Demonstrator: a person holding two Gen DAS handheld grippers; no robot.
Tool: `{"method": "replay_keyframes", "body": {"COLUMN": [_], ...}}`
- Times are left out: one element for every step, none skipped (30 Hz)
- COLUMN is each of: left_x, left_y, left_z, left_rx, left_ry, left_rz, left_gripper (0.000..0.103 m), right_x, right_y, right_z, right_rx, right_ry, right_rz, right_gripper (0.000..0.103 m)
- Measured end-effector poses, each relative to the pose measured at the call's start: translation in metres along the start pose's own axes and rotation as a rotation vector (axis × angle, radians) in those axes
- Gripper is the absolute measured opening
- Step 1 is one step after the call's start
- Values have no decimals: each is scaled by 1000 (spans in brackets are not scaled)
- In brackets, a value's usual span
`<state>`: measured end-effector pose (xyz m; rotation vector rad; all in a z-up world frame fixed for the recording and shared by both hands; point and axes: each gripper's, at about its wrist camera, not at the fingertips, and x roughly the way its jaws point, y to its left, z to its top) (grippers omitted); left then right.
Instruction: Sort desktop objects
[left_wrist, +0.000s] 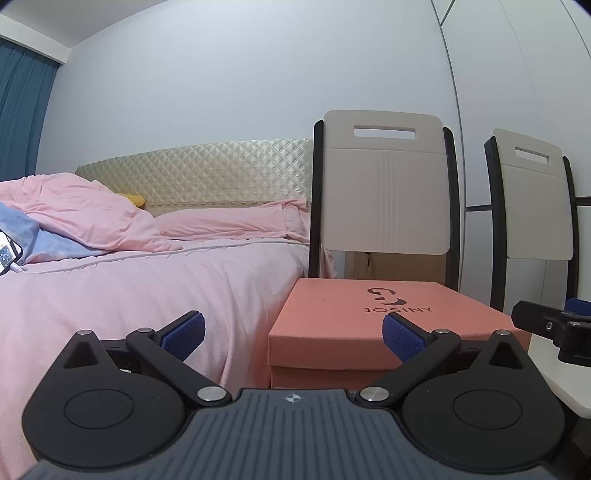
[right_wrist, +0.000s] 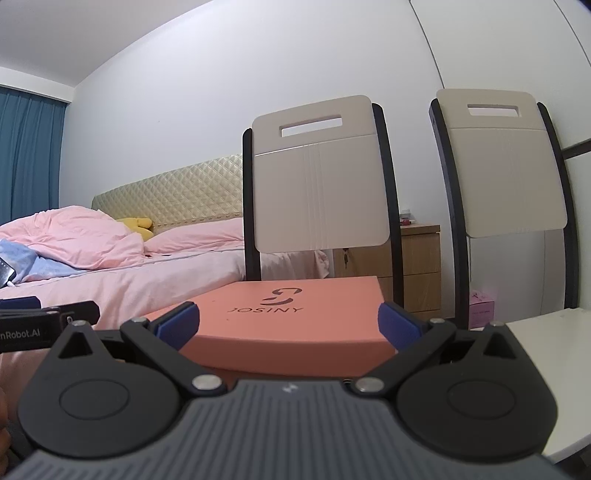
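A salmon-pink shoebox marked JOSINY (left_wrist: 354, 314) (right_wrist: 295, 314) sits closed on a chair seat just ahead of both grippers. My left gripper (left_wrist: 293, 338) stands open, its blue pads wide apart, nothing between them; the box's left front corner lies beyond its right pad. My right gripper (right_wrist: 288, 325) is open as wide as it goes, with the box's near edge seen between its pads but not touched. The right gripper's fingers (left_wrist: 554, 325) show at the right edge of the left wrist view. The left gripper's fingers (right_wrist: 48, 317) show at the left edge of the right wrist view.
Two cream chair backs with black frames (right_wrist: 317, 177) (right_wrist: 506, 166) rise behind the box. A bed with pink bedding (left_wrist: 129, 280) fills the left, a phone (left_wrist: 7, 251) on it. A white tabletop corner (right_wrist: 554, 354) lies at right. A wooden nightstand (right_wrist: 417, 258) stands behind.
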<state>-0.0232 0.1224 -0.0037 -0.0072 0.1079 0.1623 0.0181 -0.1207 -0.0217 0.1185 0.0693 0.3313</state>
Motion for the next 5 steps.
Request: {"method": "replay_keyframes", "body": {"left_x": [0, 0, 0, 0, 1], "left_y": [0, 0, 0, 0, 1], "left_z": [0, 0, 0, -1, -1], "left_rx": [0, 0, 0, -2, -6], "left_ry": [0, 1, 1, 2, 4], "left_rz": [1, 2, 4, 4, 2], "left_gripper": [103, 103, 103, 103, 103], "right_x": [-1, -2, -2, -3, -3], "right_y": [0, 0, -1, -1, -1], "right_z": [0, 0, -1, 0, 0], "right_rx": [1, 3, 3, 2, 1], "right_ry": [0, -1, -2, -4, -5], "right_rz": [-1, -1, -3, -4, -5], "right_gripper": [103, 103, 103, 103, 103]}}
